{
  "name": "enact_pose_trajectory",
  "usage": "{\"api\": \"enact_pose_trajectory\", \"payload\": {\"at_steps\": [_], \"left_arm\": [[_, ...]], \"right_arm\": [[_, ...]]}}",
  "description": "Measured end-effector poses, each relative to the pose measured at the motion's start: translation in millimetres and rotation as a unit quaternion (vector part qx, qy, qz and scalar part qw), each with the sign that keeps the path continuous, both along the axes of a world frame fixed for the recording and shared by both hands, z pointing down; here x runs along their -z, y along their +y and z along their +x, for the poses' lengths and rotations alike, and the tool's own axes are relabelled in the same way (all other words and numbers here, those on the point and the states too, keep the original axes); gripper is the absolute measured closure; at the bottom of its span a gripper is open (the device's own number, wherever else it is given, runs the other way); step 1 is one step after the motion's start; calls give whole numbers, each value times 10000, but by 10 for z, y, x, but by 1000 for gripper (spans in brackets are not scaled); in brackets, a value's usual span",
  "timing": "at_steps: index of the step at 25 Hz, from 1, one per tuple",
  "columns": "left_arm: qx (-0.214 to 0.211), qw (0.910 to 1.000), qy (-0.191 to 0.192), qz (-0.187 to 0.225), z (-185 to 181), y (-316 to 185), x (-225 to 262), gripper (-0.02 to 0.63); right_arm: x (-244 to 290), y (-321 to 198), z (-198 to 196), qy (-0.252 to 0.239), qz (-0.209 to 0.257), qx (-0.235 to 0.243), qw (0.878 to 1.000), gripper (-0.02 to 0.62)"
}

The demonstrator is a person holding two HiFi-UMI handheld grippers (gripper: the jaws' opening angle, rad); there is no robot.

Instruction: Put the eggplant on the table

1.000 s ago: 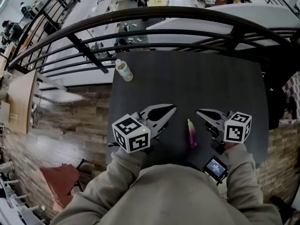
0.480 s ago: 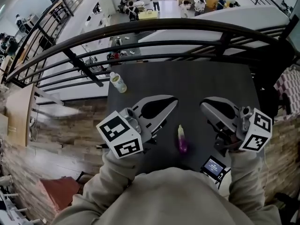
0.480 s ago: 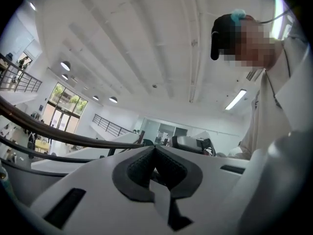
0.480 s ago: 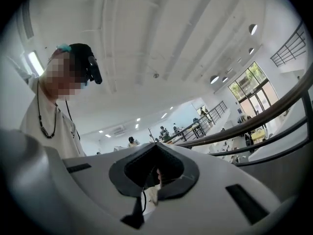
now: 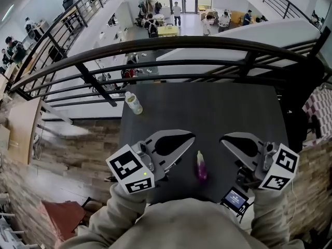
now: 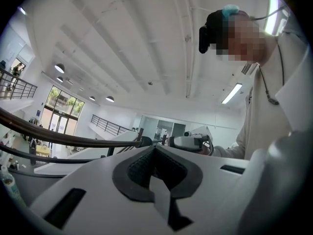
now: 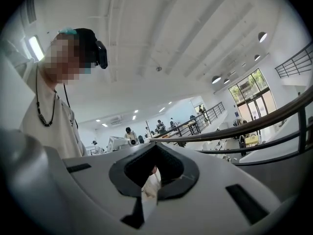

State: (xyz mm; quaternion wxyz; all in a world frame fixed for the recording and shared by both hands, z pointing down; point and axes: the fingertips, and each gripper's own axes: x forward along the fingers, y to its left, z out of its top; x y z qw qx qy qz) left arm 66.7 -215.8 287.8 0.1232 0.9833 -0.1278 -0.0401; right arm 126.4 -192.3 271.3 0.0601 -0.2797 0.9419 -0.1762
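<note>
A small purple eggplant [image 5: 201, 166] with a pale green stem lies on the dark table [image 5: 207, 108] near its front edge, touched by nothing. It lies between the two grippers. My left gripper [image 5: 191, 135] hovers to its left, shut and empty. To the right of the eggplant my right gripper [image 5: 224, 138] is held up, also shut with nothing in it. Both point away from me, roughly level, above the table. The left gripper view shows its closed jaws meeting [image 6: 154, 147], and the right gripper view the same [image 7: 155, 150]. Neither gripper view shows the eggplant.
A plastic bottle [image 5: 134, 102] stands at the table's far left corner. A small device with a lit screen [image 5: 234, 198] sits at the front right edge. A dark metal railing [image 5: 171, 48] runs behind the table, with a drop to a lower floor beyond.
Both grippers have risen off the table toward the camera and rolled slightly. The eggplant stays lying where it was between them.
</note>
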Motion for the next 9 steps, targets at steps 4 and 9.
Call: {"api": "enact_pose_trajectory", "payload": {"at_steps": [4, 9], "left_arm": [[28, 10000, -3, 38, -28, 36, -18, 604], [-27, 10000, 31, 28, 1, 49, -10, 604]], "right_arm": [[-80, 19, 22, 149, -14, 15, 9999, 582], [-98, 34, 10, 147, -56, 3, 9999, 583]]}}
